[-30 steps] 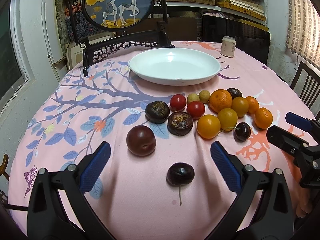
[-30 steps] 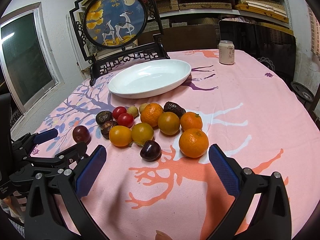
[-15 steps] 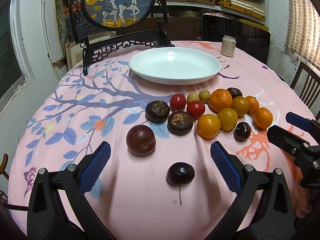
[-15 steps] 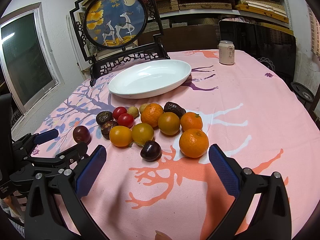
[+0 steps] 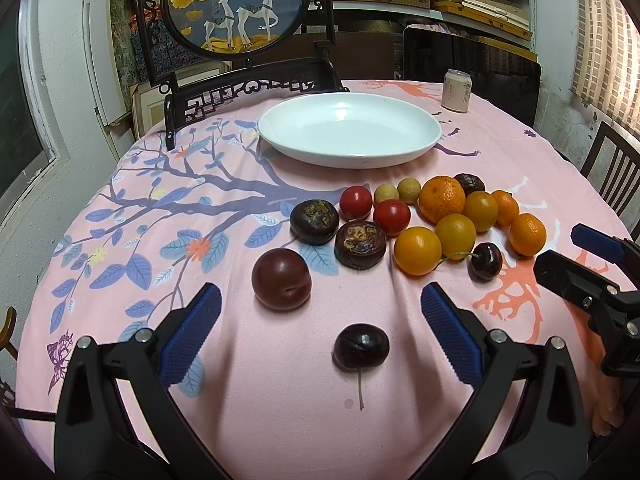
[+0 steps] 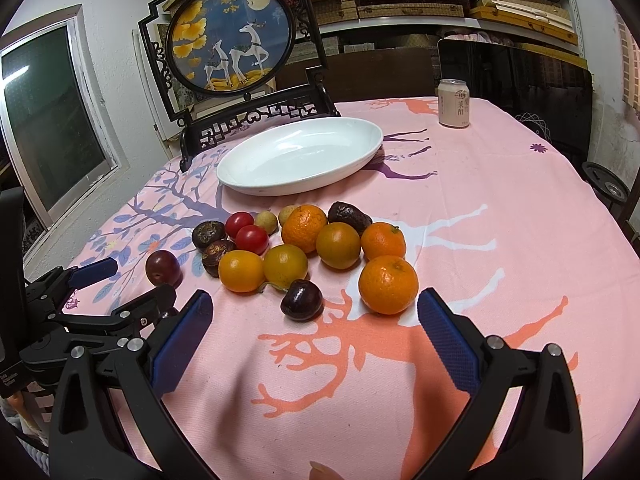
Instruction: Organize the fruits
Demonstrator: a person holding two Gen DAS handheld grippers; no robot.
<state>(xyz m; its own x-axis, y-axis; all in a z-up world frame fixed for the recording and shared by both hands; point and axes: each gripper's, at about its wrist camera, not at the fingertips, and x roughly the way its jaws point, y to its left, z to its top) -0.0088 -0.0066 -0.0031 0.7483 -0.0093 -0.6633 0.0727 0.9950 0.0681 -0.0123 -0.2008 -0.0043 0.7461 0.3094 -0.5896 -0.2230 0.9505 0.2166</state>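
the left gripper (image 5: 320, 332) and the right gripper (image 6: 314, 334) are both hanging wide apart, grasping nothing. the task is seeming not begun: no fruit is lying in the white plate (image 5: 416, 146) far ahead. between the left fingers one cherry (image 5: 361, 347) is resting; beyond, one plum (image 5: 281, 279), a second cherry (image 5: 485, 261), six oranges (image 5: 417, 250), two tomatoes (image 5: 391, 217), two small pale fruits (image 5: 408, 190), three wrinkled dark fruits (image 5: 360, 244).

Can (image 6: 453, 103) lettering too small to read
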